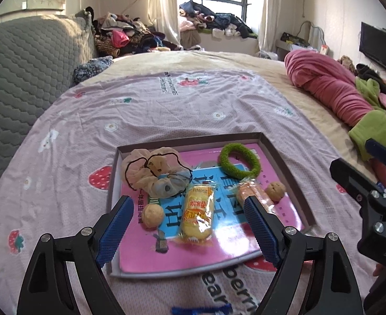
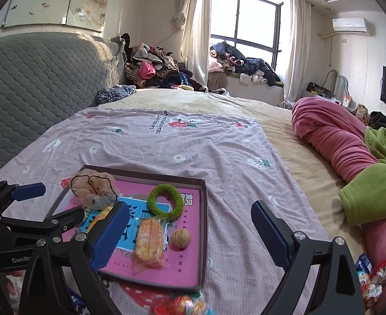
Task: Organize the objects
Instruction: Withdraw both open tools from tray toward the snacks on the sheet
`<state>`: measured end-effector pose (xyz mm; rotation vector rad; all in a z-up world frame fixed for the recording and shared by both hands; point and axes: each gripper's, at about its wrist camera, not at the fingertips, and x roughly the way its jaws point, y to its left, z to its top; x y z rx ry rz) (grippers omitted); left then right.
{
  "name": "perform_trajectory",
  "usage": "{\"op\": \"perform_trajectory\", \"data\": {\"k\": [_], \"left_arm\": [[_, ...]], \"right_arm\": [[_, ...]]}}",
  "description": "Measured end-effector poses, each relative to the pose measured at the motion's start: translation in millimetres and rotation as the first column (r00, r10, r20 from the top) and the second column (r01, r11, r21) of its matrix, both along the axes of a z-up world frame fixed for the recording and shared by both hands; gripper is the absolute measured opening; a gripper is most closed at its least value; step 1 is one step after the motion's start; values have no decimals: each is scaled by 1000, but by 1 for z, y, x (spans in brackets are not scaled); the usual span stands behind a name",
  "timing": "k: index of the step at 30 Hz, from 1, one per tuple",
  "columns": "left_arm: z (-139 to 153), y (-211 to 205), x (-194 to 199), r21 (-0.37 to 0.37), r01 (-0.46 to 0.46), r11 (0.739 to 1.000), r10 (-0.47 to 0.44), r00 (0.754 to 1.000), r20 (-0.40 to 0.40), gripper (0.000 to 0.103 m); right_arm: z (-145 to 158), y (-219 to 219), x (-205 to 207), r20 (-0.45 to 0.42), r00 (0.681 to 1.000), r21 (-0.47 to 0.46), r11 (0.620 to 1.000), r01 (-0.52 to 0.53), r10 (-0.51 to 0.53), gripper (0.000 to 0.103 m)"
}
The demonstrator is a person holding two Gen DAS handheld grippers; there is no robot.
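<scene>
Left hand-held gripper (image 1: 189, 211) is hovering with its fingers wide apart over the yellow snack packet (image 1: 196, 214), which is lying in the shallow box (image 1: 284, 162) on the bed. I judge the packet is the next thing to arrange: it is good to come down straight and close gently, because the walnut (image 1: 153, 215) is just beside it. Right hand-held gripper (image 2: 190, 225) is also spread apart and holding nothing, at the box's right wall, near the green hair ring (image 2: 165, 201).
</scene>
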<state>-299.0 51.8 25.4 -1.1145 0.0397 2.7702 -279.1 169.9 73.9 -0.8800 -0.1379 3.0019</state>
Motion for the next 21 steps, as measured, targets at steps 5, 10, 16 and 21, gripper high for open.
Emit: {"op": "perform_trajectory", "data": {"k": [5, 10, 16, 21], "left_arm": [[5, -7, 33, 24, 17, 1000, -17, 1000, 1, 87], [14, -15, 59, 31, -13, 999, 13, 1000, 2, 87], [21, -19, 97, 59, -28, 998, 27, 1000, 12, 87], [37, -18, 120, 43, -33, 999, 33, 999, 4, 87]], "right_arm": [[11, -2, 23, -5, 1000, 4, 1000, 7, -7, 94], [14, -6, 41, 27, 1000, 32, 999, 4, -5, 95], [31, -10, 71, 18, 1000, 42, 999, -4, 3, 95], [50, -10, 99, -2, 1000, 38, 999, -4, 5, 95]]}}
